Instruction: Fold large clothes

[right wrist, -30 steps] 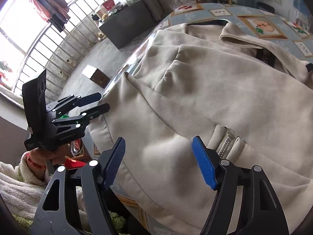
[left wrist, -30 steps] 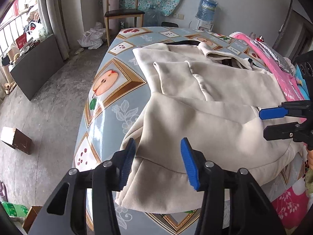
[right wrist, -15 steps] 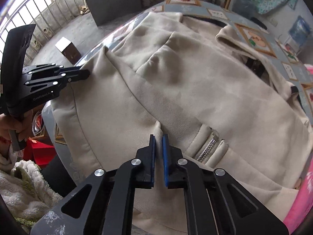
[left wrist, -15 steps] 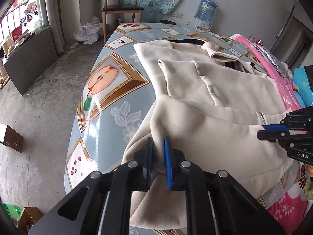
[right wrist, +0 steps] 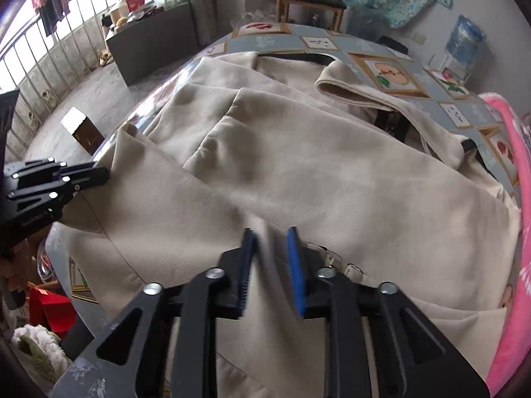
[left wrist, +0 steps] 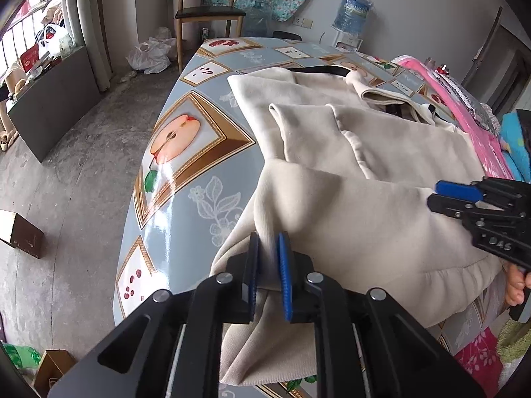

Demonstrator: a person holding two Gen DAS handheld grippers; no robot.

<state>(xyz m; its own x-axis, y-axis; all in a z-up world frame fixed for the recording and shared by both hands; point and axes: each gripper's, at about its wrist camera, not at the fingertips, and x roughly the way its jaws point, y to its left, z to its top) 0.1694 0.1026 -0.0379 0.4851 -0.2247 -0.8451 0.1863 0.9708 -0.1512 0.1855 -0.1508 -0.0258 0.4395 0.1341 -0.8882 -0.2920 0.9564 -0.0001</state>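
Cloth is now pinched in the left hand-held gripper point(left wrist: 267, 262): in the left wrist view its blue pads, which stood wide apart a second ago, are clamped together on a ridge of the cream jacket point(left wrist: 365, 225) at its near left edge. That grip has drawn the hem up into a raised fold, so one corner looks ready to be carried over. Beyond the pads the jacket lies spread across the surface point(left wrist: 186, 152), its folded sleeve and collar farther off. To the left of this gripper the patterned cloth is bare as far as the rounded edge, then drops to the floor; straight ahead there is open room for a fold away from the person. To the right, the right hand-held gripper point(left wrist: 441, 197) hovers over the jacket's other side.

In the right wrist view, the right hand-held gripper point(right wrist: 270, 265) had shut on a pleat half a second ago; now its jaws are opening, and the frame is blurred, so the cloth between the pads seems loose rather than pressed. By my reading this side needs a fresh grip before both corners can lift together. The zipper point(right wrist: 332, 258) sits just right of the pads. Farther right a pink blanket point(right wrist: 511, 165) borders the jacket, leaving little room that way.
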